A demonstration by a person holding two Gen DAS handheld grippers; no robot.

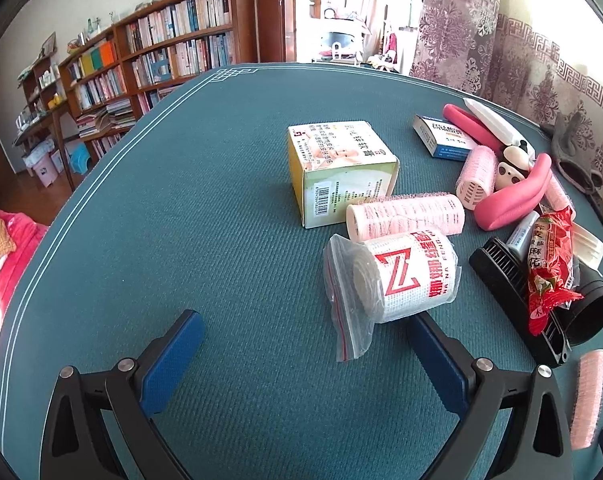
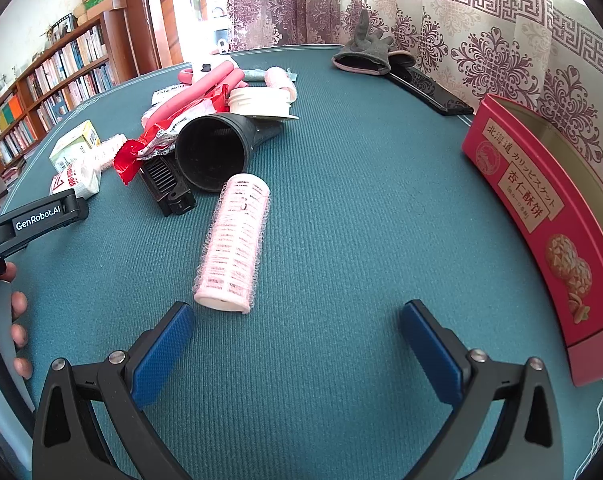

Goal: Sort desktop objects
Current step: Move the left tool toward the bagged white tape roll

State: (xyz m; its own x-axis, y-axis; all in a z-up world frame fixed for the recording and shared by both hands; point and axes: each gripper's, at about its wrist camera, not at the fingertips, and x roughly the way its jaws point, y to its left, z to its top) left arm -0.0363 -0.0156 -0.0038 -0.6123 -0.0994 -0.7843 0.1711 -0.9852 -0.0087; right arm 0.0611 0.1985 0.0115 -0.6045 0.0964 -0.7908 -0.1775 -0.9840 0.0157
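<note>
My left gripper [image 1: 301, 328] is open and empty over the teal table [image 1: 181, 240]. A bagged white roll with red print [image 1: 393, 276] lies just beyond its right finger. Behind it lie a pink hair roller [image 1: 405, 216] and a yellow-and-white box [image 1: 341, 172]. My right gripper [image 2: 297, 320] is open and empty. A pink hair roller [image 2: 235, 240] lies just ahead of its left finger. An open red biscuit box [image 2: 541, 216] stands at the right. The left gripper's body [image 2: 37, 216] shows at the left edge of the right wrist view.
A pile holds a black funnel [image 2: 211, 152], a black comb [image 2: 165, 184], a red snack packet [image 1: 549, 264], pink foam rollers [image 1: 513, 196], a panda figure [image 1: 509, 168] and a blue-and-white box [image 1: 441, 136]. A grey glove [image 2: 365, 54] and a black case [image 2: 429, 88] lie by the curtain.
</note>
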